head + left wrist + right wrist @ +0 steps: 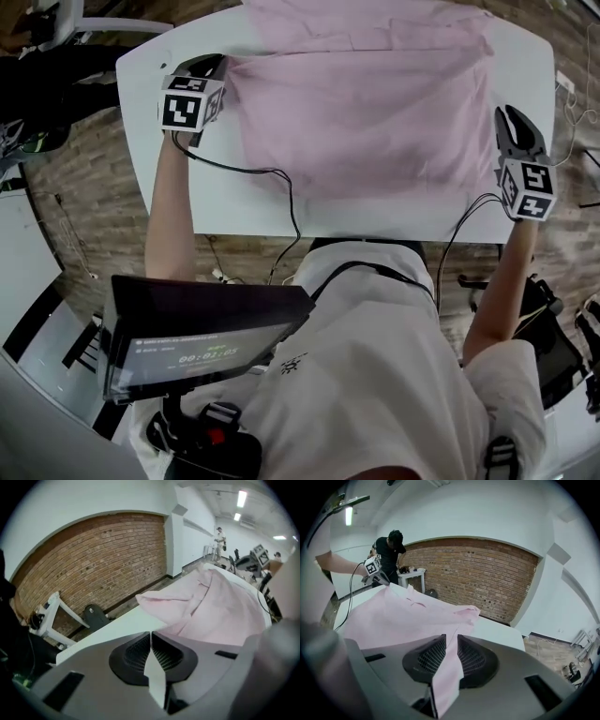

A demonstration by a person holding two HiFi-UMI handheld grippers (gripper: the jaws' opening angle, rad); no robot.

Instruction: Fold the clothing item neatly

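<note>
At the left side of the worktop [234, 206], toward its far corner, the left hand-held gripper [204, 67] was pressed shut. Its own view showed a thin pale strip of cloth nipped between the ribbed pads, so it had hold of the left edge of the pink garment [366, 122] and nothing more. The pinch looked deliberately small, probably so that the edge could be lifted without bunching the cloth behind it.

The garment lay spread broad and mostly flat across the middle and far half of the worktop. A raised ridge of cloth sat just ahead of the left jaws, and creases ran toward the worktop's far edge, where the garment passed out of the head view. The near strip of the worktop was bare.

At the worktop's right edge, the right hand-held gripper [514, 122] was closed down to a narrow gap. A fold of pink cloth ran down between its pads, so it held the garment's right edge.

With the cloth gripped at opposite sides of the worktop, both edges could likely be carried over together as one straight line. The folding looked to be at an early stage.
</note>
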